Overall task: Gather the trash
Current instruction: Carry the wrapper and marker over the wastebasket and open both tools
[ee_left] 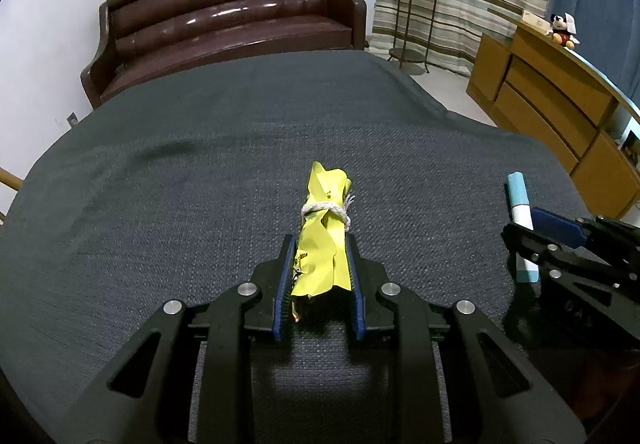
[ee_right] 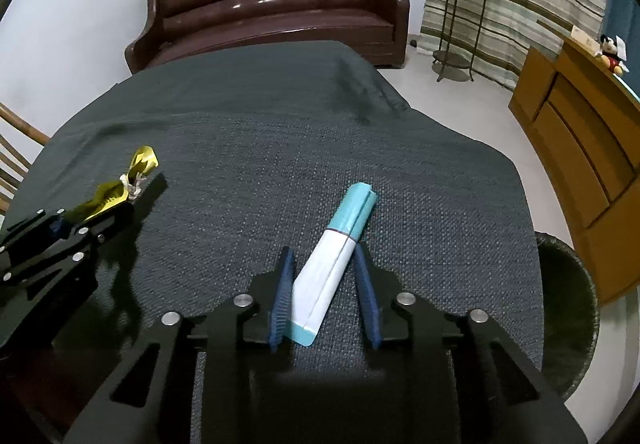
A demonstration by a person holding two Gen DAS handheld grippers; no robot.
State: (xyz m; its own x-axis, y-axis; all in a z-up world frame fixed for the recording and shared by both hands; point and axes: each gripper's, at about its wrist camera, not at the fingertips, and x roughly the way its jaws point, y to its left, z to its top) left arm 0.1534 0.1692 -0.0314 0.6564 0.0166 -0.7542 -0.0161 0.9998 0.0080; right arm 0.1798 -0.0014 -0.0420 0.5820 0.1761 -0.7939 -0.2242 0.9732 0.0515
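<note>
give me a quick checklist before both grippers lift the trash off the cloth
1. Left gripper shut on yellow wrapper: ok.
2. String tied round the wrapper: ok.
3. Right gripper pads pressing the teal and white packet: cannot tell; it lies slanted between them.
4. Grippers apart from each other: ok.
5. Dark bin beside the table's right edge: ok.

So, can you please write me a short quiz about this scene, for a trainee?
1. True or false: the left gripper holds a yellow wrapper tied with white string.
2. What lies between the jaws of the right gripper? A) a white and teal packet B) a red cup C) a spoon
3. Which furniture stands behind the cloth-covered table?
Key: 1 true; 2 A; 3 the brown sofa.
</note>
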